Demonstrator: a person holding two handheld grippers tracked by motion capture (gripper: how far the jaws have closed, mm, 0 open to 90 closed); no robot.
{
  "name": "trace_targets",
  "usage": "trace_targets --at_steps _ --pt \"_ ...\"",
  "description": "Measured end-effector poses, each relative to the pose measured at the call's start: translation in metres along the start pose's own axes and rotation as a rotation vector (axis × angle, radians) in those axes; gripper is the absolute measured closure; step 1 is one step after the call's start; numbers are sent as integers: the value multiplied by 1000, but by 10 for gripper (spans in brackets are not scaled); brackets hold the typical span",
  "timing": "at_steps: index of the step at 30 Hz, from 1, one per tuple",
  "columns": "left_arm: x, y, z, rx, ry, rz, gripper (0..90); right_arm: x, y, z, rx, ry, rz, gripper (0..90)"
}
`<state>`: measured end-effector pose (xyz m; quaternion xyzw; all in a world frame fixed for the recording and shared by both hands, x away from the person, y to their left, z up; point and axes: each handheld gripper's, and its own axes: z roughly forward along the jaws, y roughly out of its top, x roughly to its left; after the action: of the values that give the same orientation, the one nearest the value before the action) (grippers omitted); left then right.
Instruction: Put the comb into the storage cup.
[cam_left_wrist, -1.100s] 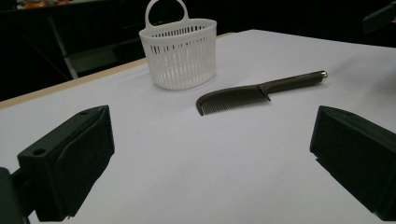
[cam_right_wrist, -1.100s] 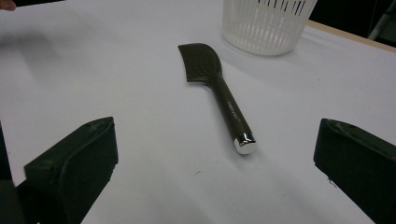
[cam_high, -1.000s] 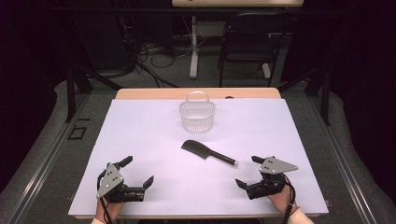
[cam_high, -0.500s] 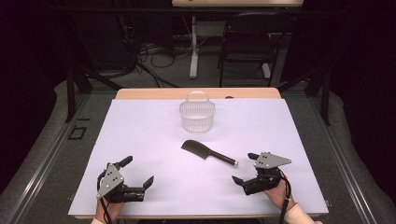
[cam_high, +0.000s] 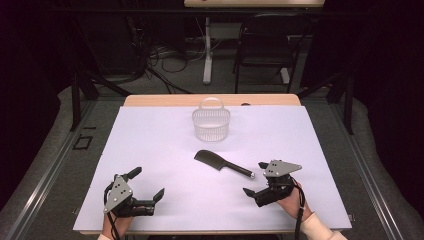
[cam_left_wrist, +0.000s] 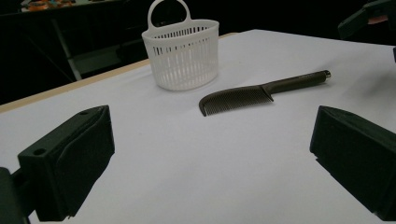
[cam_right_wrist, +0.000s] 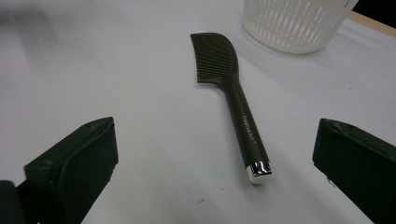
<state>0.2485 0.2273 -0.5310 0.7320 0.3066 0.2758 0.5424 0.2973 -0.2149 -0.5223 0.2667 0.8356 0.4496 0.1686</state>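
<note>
A black comb (cam_high: 222, 163) with a silver-capped handle lies flat near the middle of the white table (cam_high: 150, 145). Its toothed head points left and away, its handle toward the right. A white slatted basket (cam_high: 211, 122) with a loop handle stands upright behind it. My right gripper (cam_high: 255, 178) is open, just right of the handle's end; in the right gripper view the comb (cam_right_wrist: 231, 88) lies ahead between the jaws, untouched. My left gripper (cam_high: 146, 183) is open at the front left, holding nothing, with the comb (cam_left_wrist: 254, 93) and basket (cam_left_wrist: 182, 51) well ahead of it.
The table's wooden far edge (cam_high: 210, 100) shows behind the basket. Beyond the table are a black chair (cam_high: 265, 45), cables on the floor and another table's leg (cam_high: 207, 50). White surface lies open left and right of the basket.
My right gripper has crept left and slightly forward, closer to the comb's handle end. The left gripper, comb and basket have stayed where they were.
</note>
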Motion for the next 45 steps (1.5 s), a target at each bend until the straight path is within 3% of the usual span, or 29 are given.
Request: trace_targets --at_steps 19,30,45 --pt "0 0 1 1 -4 -6 0 -7 10 15 64 16 23 0" --pt "0 -1 0 4 -4 -11 0 -9 18 22 88 26 12 0" --pt "0 0 0 5 -6 -10 0 -7 29 39 175 59 1 0"
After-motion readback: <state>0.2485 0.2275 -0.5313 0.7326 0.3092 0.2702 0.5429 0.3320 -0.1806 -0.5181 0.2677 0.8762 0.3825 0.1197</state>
